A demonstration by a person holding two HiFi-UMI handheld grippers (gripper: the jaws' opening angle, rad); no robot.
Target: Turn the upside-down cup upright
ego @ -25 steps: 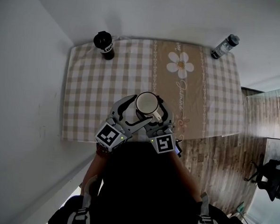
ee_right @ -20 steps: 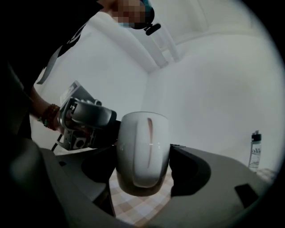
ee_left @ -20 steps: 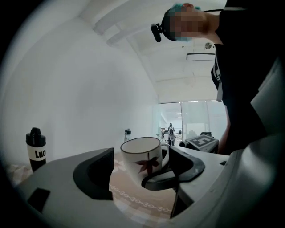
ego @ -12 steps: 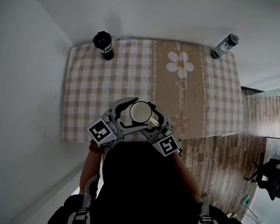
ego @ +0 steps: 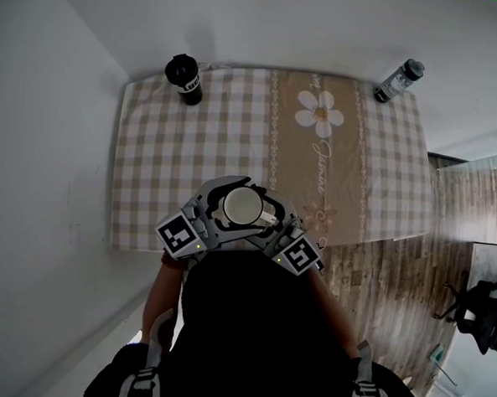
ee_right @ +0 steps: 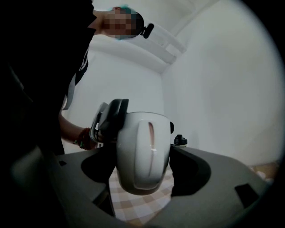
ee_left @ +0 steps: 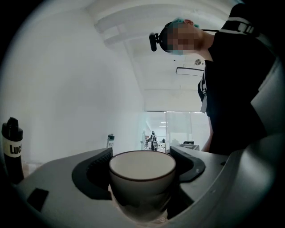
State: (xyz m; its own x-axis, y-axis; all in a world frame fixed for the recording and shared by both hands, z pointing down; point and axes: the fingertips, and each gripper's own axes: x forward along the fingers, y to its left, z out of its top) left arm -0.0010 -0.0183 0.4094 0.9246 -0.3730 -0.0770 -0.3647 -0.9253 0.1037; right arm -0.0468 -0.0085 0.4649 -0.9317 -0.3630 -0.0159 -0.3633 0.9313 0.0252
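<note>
A white cup hangs above the near edge of the checked tablecloth, mouth up, handle pointing right. My left gripper comes in from the left and my right gripper from the right; both are shut on the cup. In the left gripper view the cup sits rim-up between the jaws of the left gripper. In the right gripper view the cup shows its handle, with the right gripper clasping its lower body and the left gripper's fingers behind it.
A black bottle stands at the table's far left corner and a clear water bottle at the far right corner. A daisy print marks the cloth. Wooden floor and an office chair lie to the right.
Both grippers and the cup have drifted slightly left and toward the person. The cup's mouth now faces more squarely upward.
</note>
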